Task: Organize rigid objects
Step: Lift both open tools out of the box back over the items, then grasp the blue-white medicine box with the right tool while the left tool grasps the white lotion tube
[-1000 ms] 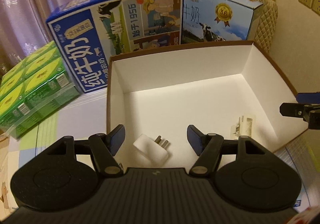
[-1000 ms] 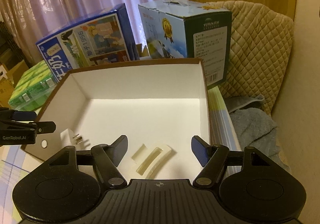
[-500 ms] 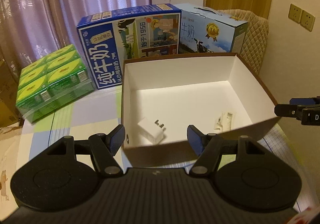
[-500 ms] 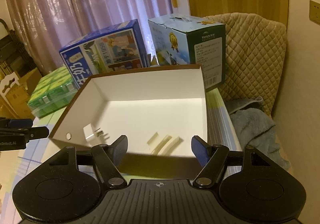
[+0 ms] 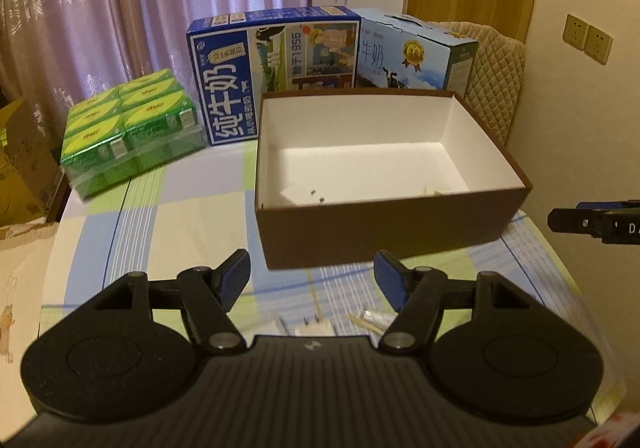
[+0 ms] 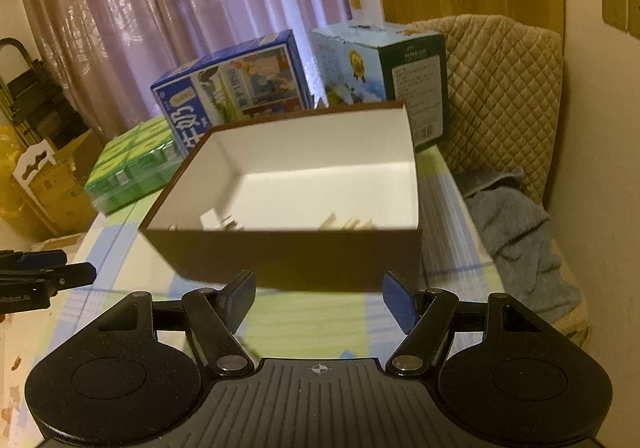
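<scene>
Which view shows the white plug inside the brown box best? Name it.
The right wrist view: the white plug shows its body and prongs above the brown box wall. In the left wrist view the plug is mostly hidden, only its top and prong tips showing.

One brown box, two milk cartons, one green pack, two grippers.

Both grippers, left gripper and right gripper, are chunky black plastic with ribbed bodies, silver pivot screws, blue finger pads (white lettering at 3 o'clock).

Mauve curtains, a cream wall and a quilted chair in warm light.
</scene>
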The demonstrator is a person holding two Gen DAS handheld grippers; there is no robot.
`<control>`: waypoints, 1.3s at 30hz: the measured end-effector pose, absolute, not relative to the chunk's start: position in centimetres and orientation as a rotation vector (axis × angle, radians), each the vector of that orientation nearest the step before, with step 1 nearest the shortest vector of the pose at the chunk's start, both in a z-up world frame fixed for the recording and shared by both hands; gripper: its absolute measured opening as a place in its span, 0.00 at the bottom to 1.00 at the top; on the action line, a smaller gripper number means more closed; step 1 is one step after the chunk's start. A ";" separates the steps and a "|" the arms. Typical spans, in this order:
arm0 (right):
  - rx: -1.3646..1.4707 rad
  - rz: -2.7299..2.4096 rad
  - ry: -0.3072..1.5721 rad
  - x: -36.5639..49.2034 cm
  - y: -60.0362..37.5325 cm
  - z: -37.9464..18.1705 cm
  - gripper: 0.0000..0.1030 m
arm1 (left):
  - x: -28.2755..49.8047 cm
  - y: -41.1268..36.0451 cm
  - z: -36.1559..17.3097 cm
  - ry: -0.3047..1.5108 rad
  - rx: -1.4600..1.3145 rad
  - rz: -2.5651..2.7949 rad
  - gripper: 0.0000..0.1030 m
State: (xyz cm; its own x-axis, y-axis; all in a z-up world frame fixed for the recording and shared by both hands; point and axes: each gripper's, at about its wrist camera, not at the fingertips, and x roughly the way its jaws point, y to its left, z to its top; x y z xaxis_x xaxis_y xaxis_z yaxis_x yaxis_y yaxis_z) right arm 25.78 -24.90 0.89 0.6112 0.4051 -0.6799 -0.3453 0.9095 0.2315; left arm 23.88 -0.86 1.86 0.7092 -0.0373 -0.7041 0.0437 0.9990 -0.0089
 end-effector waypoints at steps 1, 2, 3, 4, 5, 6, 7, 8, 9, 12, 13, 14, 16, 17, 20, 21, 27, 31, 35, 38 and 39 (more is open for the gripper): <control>0.079 0.436 0.809 25.3 -24.9 0.8 0.65 | 23.4 -0.9 1.8 0.782 0.005 -0.044 0.63; 0.078 0.436 0.813 24.8 -25.1 0.7 0.65 | 22.9 -0.9 1.7 0.783 -0.001 -0.043 0.63; 0.080 0.434 0.821 24.4 -25.2 0.5 0.65 | 22.5 -1.0 1.6 0.785 -0.007 -0.042 0.63; 0.081 0.433 0.829 24.0 -25.3 0.3 0.65 | 22.1 -1.0 1.5 0.787 -0.013 -0.040 0.63; 0.084 0.433 0.839 23.7 -25.5 0.1 0.65 | 21.6 -1.1 1.4 0.791 -0.021 -0.038 0.63; 0.089 0.432 0.848 23.3 -25.7 -0.1 0.65 | 21.2 -1.3 1.3 0.795 -0.027 -0.037 0.63; 0.094 0.431 0.857 23.0 -25.9 -0.3 0.65 | 20.9 -1.3 1.2 0.797 -0.031 -0.036 0.63; 0.100 0.433 0.869 22.7 -26.1 -0.6 0.65 | 20.5 -1.5 1.1 0.799 -0.033 -0.037 0.63; 0.104 0.435 0.881 22.4 -26.3 -0.8 0.65 | 20.1 -1.6 1.1 0.802 -0.034 -0.036 0.63; 0.113 0.439 0.910 21.5 -26.9 -1.4 0.65 | 19.1 -2.0 0.9 0.809 -0.039 -0.032 0.63; 0.116 0.442 0.917 21.2 -27.1 -1.5 0.65 | 18.8 -2.1 0.8 0.812 -0.040 -0.030 0.63; 0.118 0.444 0.923 20.9 -27.2 -1.6 0.65 | 18.4 -2.3 0.7 0.815 -0.040 -0.026 0.63; 0.120 0.455 0.935 20.4 -27.5 -1.8 0.65 | 17.9 -2.5 0.5 0.823 -0.042 -0.020 0.63; 0.118 0.460 0.941 20.2 -27.6 -1.9 0.65 | 17.6 -2.7 0.3 0.828 -0.046 -0.017 0.63; 0.112 0.472 0.960 19.5 -27.9 -2.4 0.65 | 16.7 -3.1 -0.1 0.839 -0.053 -0.003 0.63; 0.108 0.476 0.967 19.4 -27.9 -2.6 0.65 | 16.4 -3.2 -0.2 0.842 -0.057 0.002 0.63; 0.070 0.505 1.017 18.0 -28.0 -4.3 0.65 | 14.6 -3.9 -1.4 0.867 -0.074 0.030 0.63; 0.046 0.515 1.051 17.5 -27.8 -5.6 0.65 | 13.7 -4.2 -2.7 0.895 -0.071 0.040 0.62; 0.029 0.509 1.076 17.4 -27.5 -6.7 0.65 | 13.3 -4.1 -4.0 0.922 -0.067 0.035 0.62; 0.017 0.492 1.095 17.6 -27.1 -7.5 0.65 | 13.4 -3.8 -4.9 0.937 -0.058 0.024 0.62; 0.010 0.486 1.101 17.6 -26.9 -7.8 0.65 | 13.5 -3.8 -5.1 0.941 -0.055 0.023 0.62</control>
